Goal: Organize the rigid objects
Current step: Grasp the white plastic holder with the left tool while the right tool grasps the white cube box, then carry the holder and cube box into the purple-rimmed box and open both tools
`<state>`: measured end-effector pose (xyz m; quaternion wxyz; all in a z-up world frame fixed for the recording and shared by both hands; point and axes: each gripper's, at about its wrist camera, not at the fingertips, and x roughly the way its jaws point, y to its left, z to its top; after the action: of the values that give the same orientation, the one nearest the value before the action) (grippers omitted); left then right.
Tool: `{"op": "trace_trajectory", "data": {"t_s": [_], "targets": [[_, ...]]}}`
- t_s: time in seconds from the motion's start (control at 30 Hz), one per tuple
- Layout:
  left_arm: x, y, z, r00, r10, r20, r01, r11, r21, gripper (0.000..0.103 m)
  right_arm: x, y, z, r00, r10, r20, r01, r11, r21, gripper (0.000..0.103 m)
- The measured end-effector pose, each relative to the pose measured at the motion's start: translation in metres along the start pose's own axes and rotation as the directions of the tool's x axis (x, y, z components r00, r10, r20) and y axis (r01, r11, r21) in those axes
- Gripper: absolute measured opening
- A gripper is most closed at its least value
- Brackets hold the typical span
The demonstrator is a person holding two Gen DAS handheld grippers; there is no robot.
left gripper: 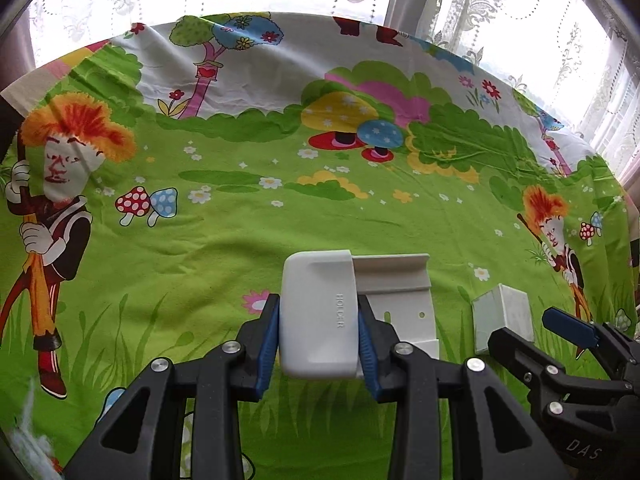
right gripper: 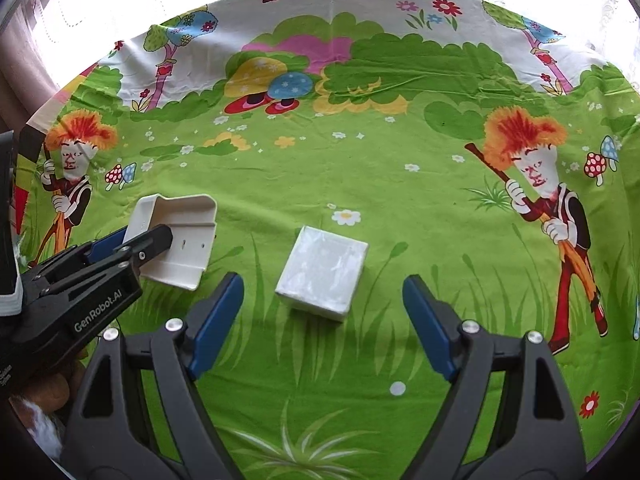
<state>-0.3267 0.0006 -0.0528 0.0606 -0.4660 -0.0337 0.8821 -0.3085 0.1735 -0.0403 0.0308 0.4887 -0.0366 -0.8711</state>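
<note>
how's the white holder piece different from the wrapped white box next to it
The white holder piece is clamped between the left tongs; the wrapped box lies free on the cloth, with the open right tongs on either side of it, not touching. The holder piece is matt, with rounded corners and the word HOLDER; the box is glossy, square-edged and unlabelled. Both are white and rigid.

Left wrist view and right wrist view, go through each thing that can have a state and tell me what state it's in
left gripper: shut on the white holder, fingers pressing its two sides
white holder: gripped, its back plate open toward the right wrist view
right gripper: open, nothing held
white box: closed, lying flat on the cloth, untouched
cloth: spread out, slightly wrinkled
</note>
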Motion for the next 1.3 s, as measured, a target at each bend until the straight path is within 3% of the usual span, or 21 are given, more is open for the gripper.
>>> {"op": "trace_trajectory", "data": {"t_s": [0.13, 0.2, 0.23, 0.43, 0.8, 1.07, 1.3], "targets": [[-0.005, 0.003, -0.001, 1.000, 0.013, 0.015, -0.013, 1.000, -0.007, 0.037, 0.014, 0.007, 0.004, 1.000, -0.019, 0.010, 0.019, 1.000, -0.019, 0.081], [-0.008, 0.003, -0.001, 1.000, 0.006, 0.019, -0.006, 1.000, -0.011, 0.037, 0.023, 0.007, 0.004, 0.999, -0.032, -0.017, 0.031, 0.999, -0.025, 0.059], [-0.010, 0.002, -0.002, 1.000, 0.003, 0.021, -0.003, 1.000, -0.010, 0.037, 0.027, 0.006, 0.003, 0.999, -0.029, -0.032, 0.028, 0.999, -0.027, 0.043], [-0.029, -0.010, -0.005, 0.999, -0.025, 0.034, 0.025, 1.000, -0.001, 0.037, 0.005, -0.002, -0.007, 0.999, -0.034, 0.003, 0.034, 0.999, -0.034, 0.043], [-0.085, -0.068, -0.031, 0.989, -0.144, 0.033, 0.140, 0.986, 0.094, 0.037, -0.083, -0.045, -0.043, 0.995, -0.069, 0.077, 0.069, 0.998, 0.001, 0.043], [-0.128, -0.125, -0.067, 0.974, -0.226, 0.021, 0.217, 0.956, 0.197, 0.037, -0.145, -0.090, -0.089, 0.990, -0.094, 0.106, 0.088, 0.994, 0.062, 0.043], [-0.163, -0.177, -0.109, 0.953, -0.304, -0.013, 0.295, 0.910, 0.291, 0.037, -0.196, -0.131, -0.142, 0.983, -0.137, 0.118, 0.124, 0.986, 0.114, 0.043]]}}
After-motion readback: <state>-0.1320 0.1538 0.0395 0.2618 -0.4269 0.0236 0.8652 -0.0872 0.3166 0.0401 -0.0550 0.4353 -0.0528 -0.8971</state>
